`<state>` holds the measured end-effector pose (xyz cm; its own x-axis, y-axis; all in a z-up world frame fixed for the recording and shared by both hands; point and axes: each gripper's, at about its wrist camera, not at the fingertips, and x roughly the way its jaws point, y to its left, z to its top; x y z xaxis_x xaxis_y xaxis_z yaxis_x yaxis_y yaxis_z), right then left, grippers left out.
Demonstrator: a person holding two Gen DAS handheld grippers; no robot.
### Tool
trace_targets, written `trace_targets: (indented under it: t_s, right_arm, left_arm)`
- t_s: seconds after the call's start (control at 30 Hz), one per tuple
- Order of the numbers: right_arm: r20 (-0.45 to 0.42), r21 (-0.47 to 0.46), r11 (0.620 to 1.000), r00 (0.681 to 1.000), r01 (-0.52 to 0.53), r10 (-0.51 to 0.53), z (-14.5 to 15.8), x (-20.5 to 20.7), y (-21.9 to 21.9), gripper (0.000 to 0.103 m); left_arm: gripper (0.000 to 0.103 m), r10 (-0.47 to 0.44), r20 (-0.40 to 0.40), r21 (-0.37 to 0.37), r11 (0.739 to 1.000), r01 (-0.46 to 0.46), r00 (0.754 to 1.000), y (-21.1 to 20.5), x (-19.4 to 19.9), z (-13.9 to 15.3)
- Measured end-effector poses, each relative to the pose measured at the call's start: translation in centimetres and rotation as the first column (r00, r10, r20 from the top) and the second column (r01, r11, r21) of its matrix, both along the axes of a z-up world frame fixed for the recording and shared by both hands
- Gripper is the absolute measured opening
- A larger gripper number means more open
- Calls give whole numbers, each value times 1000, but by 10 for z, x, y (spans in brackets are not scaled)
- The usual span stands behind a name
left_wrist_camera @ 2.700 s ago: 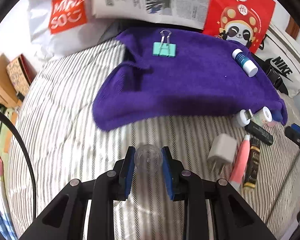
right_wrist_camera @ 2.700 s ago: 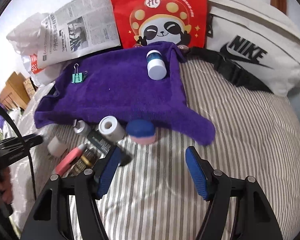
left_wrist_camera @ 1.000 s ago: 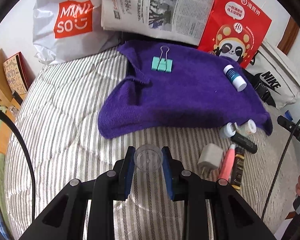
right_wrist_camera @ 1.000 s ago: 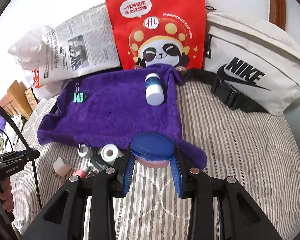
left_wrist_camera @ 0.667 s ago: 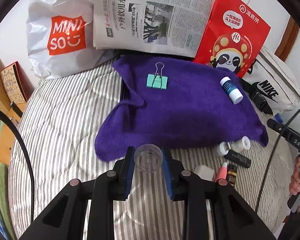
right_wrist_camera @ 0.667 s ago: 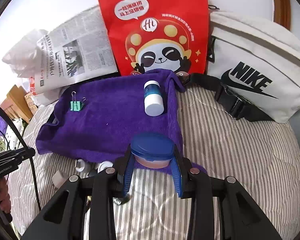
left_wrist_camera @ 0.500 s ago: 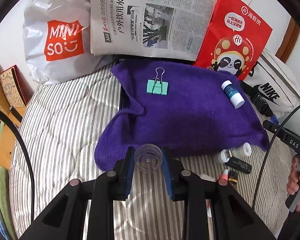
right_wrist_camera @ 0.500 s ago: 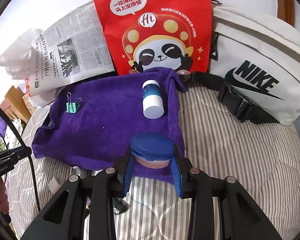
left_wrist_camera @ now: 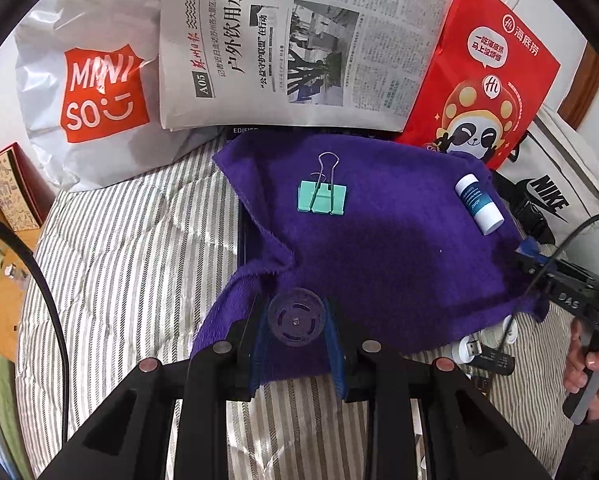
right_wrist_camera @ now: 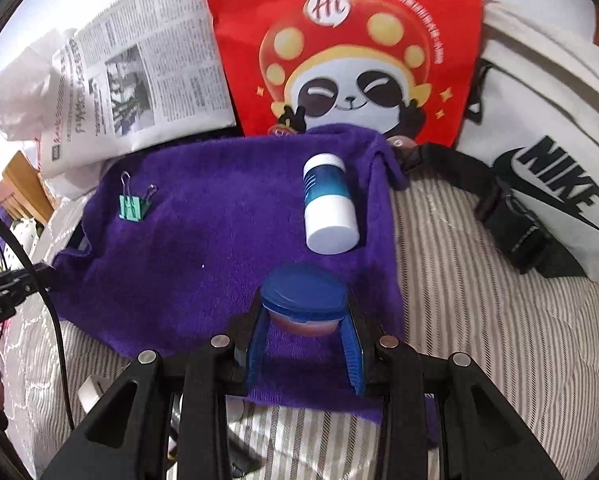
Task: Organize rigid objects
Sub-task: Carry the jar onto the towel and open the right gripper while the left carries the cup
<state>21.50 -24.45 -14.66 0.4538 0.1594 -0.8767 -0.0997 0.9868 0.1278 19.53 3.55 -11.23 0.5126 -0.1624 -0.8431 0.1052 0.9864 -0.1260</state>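
My left gripper (left_wrist_camera: 296, 322) is shut on a small clear plastic cup (left_wrist_camera: 296, 316), held over the near edge of a purple towel (left_wrist_camera: 379, 248). A green binder clip (left_wrist_camera: 322, 198) and a white-and-blue tube (left_wrist_camera: 479, 204) lie on that towel. My right gripper (right_wrist_camera: 304, 314) is shut on a jar with a blue lid (right_wrist_camera: 303, 292) and a pink base, over the near right part of the purple towel (right_wrist_camera: 203, 240). Just beyond the jar lies the white-and-blue tube (right_wrist_camera: 328, 210), and the binder clip (right_wrist_camera: 133, 204) sits at the far left.
Behind the towel stand a Miniso bag (left_wrist_camera: 95, 92), a newspaper (left_wrist_camera: 295, 48), a red panda bag (left_wrist_camera: 483, 80) and a white Nike pouch (right_wrist_camera: 547, 148). Small items (left_wrist_camera: 487, 350) lie by the towel's near right edge on the striped bedding (left_wrist_camera: 131, 264). A hand (left_wrist_camera: 589, 376) holds the other gripper.
Both grippers have moved forward over the purple towel with their loads still held. The loose items by the towel's edge have slid down and partly out of both views.
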Motion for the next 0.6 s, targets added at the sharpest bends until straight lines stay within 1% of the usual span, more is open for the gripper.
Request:
trace_targets:
  t_s: [0.07,0.33,0.53,0.6]
  right_arm:
    - [-21,-9,1000,1000,-1,1,-7,6,2,34]
    - [-48,-26,1000,999,3,-4,-21,21,4,34]
    - [-14,-20,1000,1000,10,-10,-25,24,2,34]
    - [-7,-34,999,1000,3,-3,-25,25,5,34]
  left_arm:
    - [26,-1,-2,-5,1000,1,1000,1,1,-1]
    - [26,-7,-12,-18,1000,7,1000,4,10,-6]
    - [26,-8,-11,-30,1000,8,1000,6,14,-7]
    - [25,-9,-13,-30,1000,9,1000,5,16,-8]
